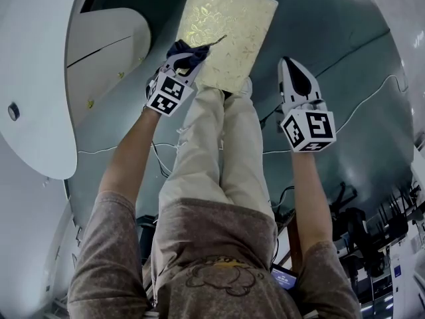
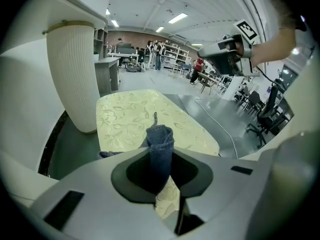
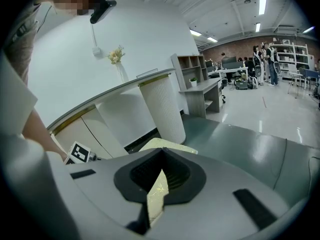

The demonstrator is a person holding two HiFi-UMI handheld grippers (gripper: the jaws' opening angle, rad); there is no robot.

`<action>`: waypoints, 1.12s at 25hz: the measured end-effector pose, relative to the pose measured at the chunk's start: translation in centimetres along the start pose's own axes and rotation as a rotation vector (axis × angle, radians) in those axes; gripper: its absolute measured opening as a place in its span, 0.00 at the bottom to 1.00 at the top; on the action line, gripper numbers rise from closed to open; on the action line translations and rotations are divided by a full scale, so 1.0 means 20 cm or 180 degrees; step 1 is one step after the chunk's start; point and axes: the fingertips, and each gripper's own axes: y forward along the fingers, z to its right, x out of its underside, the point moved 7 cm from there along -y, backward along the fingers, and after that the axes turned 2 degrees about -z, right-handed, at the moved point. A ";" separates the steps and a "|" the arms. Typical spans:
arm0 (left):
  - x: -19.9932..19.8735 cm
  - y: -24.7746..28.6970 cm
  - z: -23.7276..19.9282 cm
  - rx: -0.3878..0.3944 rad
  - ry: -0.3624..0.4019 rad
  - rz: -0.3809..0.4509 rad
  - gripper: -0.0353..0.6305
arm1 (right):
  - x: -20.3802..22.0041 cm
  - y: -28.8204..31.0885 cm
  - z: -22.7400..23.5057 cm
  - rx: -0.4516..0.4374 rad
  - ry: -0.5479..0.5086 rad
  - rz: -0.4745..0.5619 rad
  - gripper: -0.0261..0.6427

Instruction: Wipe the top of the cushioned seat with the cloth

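While pinching the cloth point(image 1: 190, 48) at the near left corner of the seat point(image 1: 232, 25), seemingly just starting.
Grips it in left gripper point(image 1: 188, 60); holds right gripper point(image 1: 287, 65) clenched, empty, right of seat; likely leaves most unwiped.

Setting: large open-plan lab or workshop hall, indoor.

Evidence:
- High ceiling with rows of strip lights point(image 3: 262, 2).
- Smooth grey floor point(image 3: 260, 149) over a wide open area; loose white cable point(image 1: 372, 92) trailing across it.
- Far end: brick-coloured back wall point(image 3: 240, 46), open shelving racks point(image 3: 295, 54), a group of people point(image 3: 265, 59) standing near them.
- Grey desk point(image 3: 202, 91) with a cubby shelf on it; several black office chairs point(image 2: 262, 119) off to one side.
- Near side: curved white counter point(image 3: 100, 119) with a ribbed white column point(image 3: 162, 109), small vase of flowers point(image 3: 118, 59) on top. This corner looks like a mock reception or showroom.
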 end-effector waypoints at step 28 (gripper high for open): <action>0.24 -0.16 0.33 0.0387 -0.0123 -0.0302 0.18 | 0.05 -0.07 -0.05 0.0012 -0.0021 0.0024 0.05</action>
